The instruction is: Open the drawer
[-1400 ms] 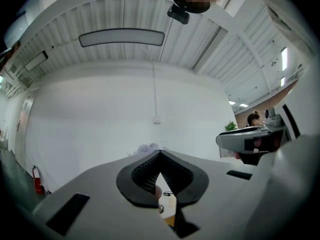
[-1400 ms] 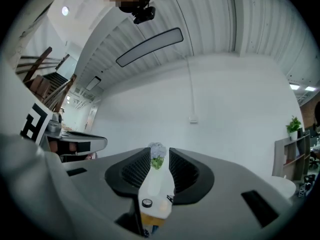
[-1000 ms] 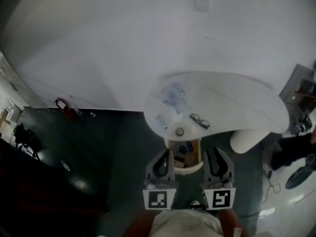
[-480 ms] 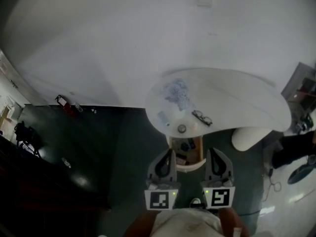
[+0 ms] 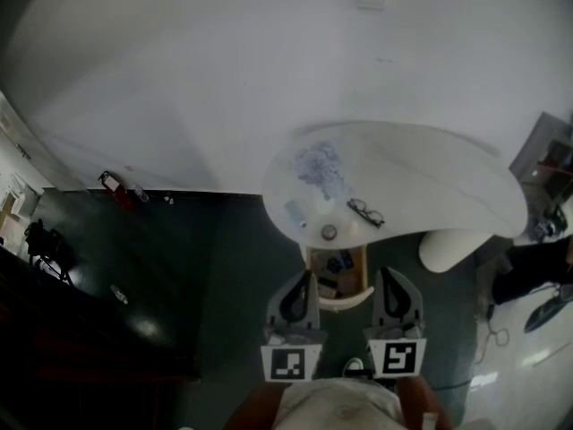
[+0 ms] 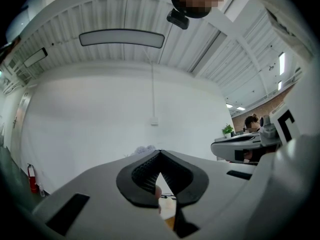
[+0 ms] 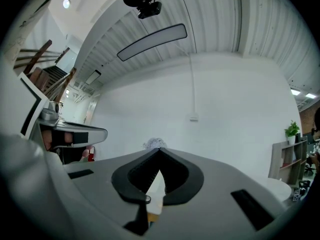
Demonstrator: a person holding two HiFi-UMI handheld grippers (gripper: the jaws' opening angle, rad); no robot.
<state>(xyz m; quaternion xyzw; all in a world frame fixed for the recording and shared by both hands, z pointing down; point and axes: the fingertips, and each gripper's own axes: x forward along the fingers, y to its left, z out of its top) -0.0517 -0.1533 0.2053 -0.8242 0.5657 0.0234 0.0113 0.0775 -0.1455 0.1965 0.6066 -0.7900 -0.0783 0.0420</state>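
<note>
White worktop [image 5: 430, 177] overhangs the open wooden drawer [image 5: 337, 280], whose near end sits between the left gripper [image 5: 309, 274] and right gripper [image 5: 382, 272], each with its jaws closed together

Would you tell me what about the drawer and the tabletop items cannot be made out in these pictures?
- Drawer contents: head view, too small and dim to name; the table overhangs its rear.
- Small items beside the glasses: head view, too small to identify.
- Drawer's front face: both gripper views, blocked by the jaws filling the lower picture.
</note>
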